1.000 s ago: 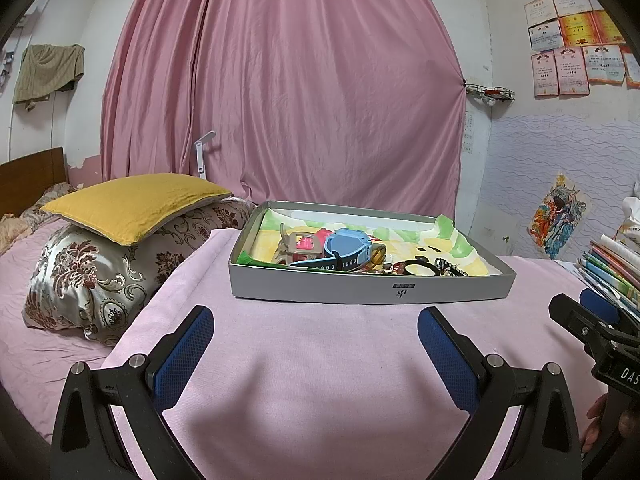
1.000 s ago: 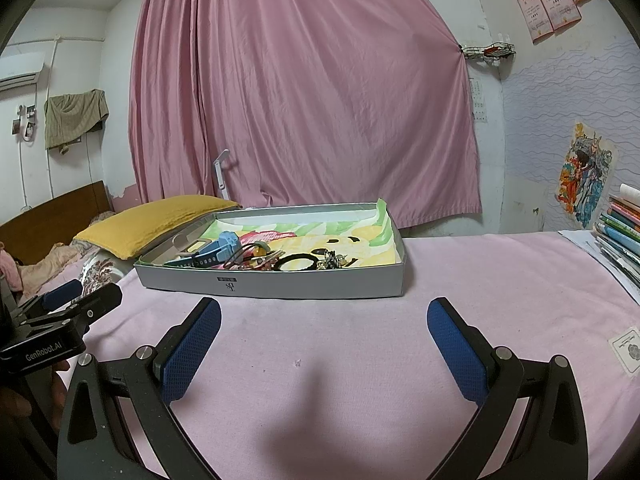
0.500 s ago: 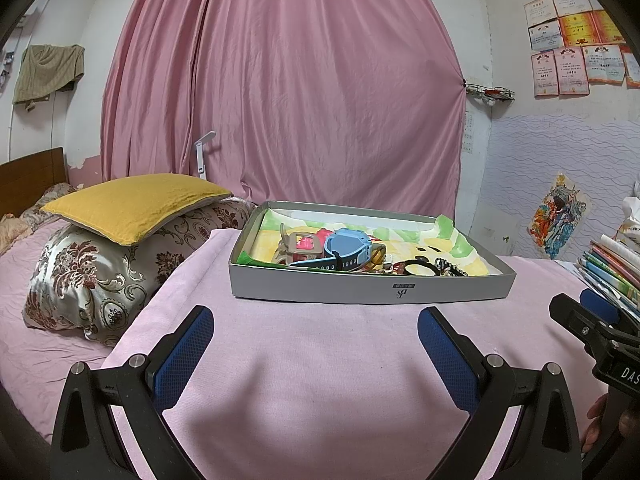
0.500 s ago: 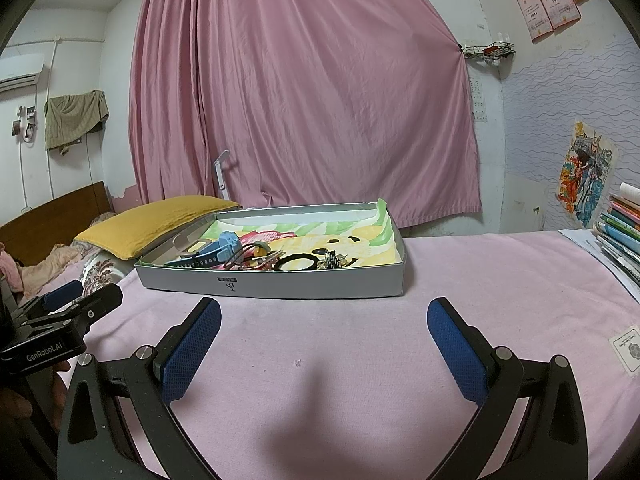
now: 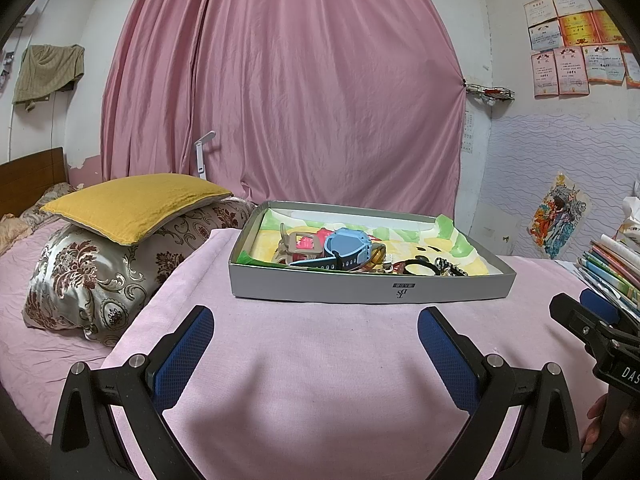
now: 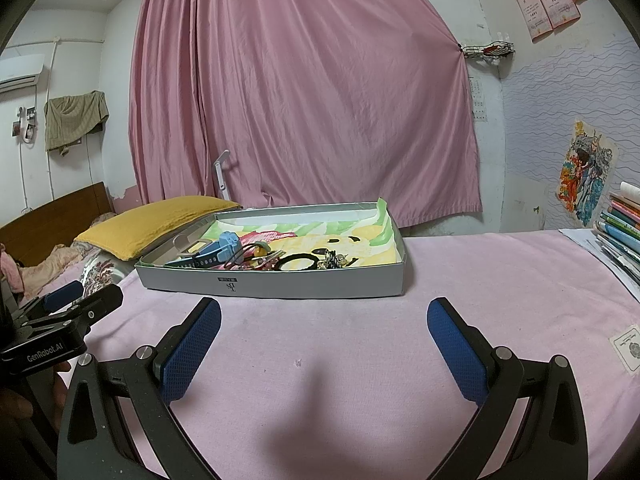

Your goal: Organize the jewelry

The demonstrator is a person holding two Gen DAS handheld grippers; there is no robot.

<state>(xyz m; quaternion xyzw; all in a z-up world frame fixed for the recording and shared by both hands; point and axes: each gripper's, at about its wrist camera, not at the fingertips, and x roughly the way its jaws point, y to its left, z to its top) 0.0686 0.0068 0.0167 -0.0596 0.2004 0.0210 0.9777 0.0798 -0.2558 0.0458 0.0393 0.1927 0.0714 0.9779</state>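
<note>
A shallow grey box lined with a yellow-green cloth sits on the pink-covered table; it also shows in the right wrist view. Inside lie a blue watch, a beige watch, a black ring-shaped bangle and small tangled jewelry. My left gripper is open and empty, short of the box's front wall. My right gripper is open and empty, also short of the box. Each gripper shows at the edge of the other's view.
A yellow pillow on a floral cushion lies left of the table. A stack of books stands at the right edge. A small card lies on the cloth at right. A pink curtain hangs behind.
</note>
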